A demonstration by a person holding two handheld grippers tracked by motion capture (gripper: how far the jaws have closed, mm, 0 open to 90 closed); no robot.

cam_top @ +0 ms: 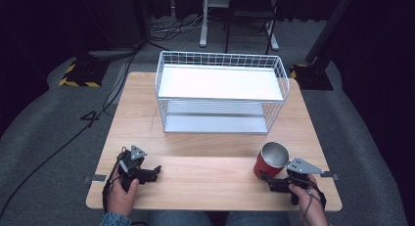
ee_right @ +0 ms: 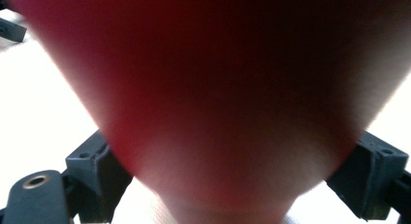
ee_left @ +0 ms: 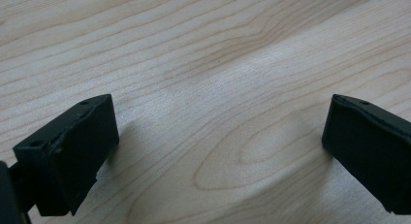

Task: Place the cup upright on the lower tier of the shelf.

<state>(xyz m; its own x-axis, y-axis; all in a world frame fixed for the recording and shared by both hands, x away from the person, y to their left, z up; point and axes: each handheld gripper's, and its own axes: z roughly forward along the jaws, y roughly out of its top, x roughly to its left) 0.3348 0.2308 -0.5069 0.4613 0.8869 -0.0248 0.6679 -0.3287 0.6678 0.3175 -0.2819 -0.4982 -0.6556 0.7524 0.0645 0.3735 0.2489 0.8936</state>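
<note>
Red cup [cam_top: 270,160] sits between my right gripper's [cam_top: 275,183] jaws, grasp unclear; squeeze low and level, while my left gripper [ee_left: 220,136], well left, rests released.

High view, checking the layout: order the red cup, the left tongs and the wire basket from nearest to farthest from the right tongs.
1. Red cup, between the right tongs' jaws.
2. Wire basket, at the table's far side.
3. Left tongs, across the near edge; close to the basket's rank.

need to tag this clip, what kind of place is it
Probably a lab or recording studio: dark curtains, grey carpet with trailing cables, and hazard-striped stand bases around a lone wooden table.
</note>
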